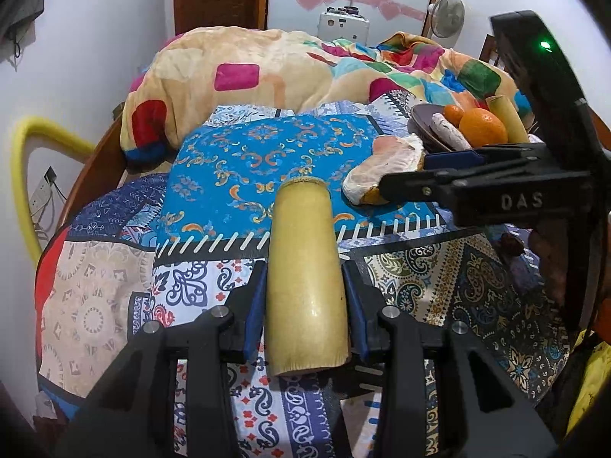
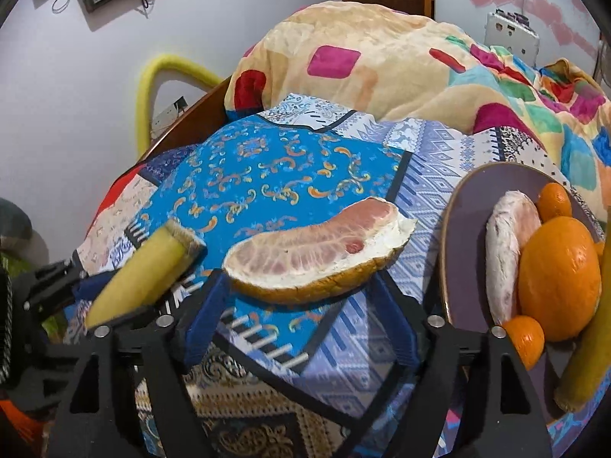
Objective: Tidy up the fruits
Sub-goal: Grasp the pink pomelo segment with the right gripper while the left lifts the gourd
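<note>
Mid-transfer: left claw (image 1: 305, 286) clamped on sugarcane piece (image 1: 305, 267), right claw (image 2: 301, 297) spread wide around pomelo wedge (image 2: 320, 252) lying on bedsheet (image 2: 267, 175), not visibly gripping; next, probably close, then carry both toward plate (image 2: 469, 198) at 3 o'clock.

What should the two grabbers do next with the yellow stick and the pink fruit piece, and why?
Probably the right gripper should close on the pomelo wedge, which lies between its open fingers on the bedsheet. The left gripper already holds the sugarcane piece. The plate with the oranges sits just to the right, so the wedge likely goes there.
</note>
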`<act>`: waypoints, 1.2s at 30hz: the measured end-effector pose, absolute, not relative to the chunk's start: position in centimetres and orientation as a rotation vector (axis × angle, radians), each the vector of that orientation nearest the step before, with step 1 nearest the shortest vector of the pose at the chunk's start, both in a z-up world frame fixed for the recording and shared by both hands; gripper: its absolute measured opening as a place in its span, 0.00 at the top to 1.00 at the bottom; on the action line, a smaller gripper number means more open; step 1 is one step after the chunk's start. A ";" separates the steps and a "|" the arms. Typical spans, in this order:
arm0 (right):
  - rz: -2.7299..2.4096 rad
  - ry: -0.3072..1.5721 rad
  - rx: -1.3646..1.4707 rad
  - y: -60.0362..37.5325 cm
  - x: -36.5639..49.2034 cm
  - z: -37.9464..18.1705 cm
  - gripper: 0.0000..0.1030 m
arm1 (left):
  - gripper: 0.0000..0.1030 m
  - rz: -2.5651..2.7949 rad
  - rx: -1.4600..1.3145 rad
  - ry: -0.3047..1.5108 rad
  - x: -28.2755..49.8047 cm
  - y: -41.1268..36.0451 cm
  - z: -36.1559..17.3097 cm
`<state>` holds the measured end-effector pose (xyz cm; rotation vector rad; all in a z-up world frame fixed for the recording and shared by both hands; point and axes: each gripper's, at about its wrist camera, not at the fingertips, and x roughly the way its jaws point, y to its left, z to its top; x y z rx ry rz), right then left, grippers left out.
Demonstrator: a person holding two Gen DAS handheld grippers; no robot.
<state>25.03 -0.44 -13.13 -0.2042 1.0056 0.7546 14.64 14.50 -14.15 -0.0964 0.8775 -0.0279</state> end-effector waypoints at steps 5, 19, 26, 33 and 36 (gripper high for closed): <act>0.724 0.997 -0.237 1.2 25.4 -13.3 0.20 | 0.60 -0.023 -0.116 0.867 14.6 15.0 -14.2; 0.782 1.017 -0.386 -0.2 24.3 -12.8 0.39 | 0.58 -0.011 -0.120 0.864 14.3 15.1 -14.1; 0.743 0.999 -0.287 0.3 25.6 -12.2 0.40 | 0.58 -0.005 -0.119 0.863 14.5 15.0 -14.3; 0.725 1.041 -0.270 2.3 28.0 -14.0 0.39 | 0.58 -0.015 -0.128 0.861 14.6 15.4 -14.4; 0.722 1.017 -0.344 3.0 27.4 -14.1 0.40 | 0.58 -0.014 -0.132 0.863 14.6 15.5 -14.4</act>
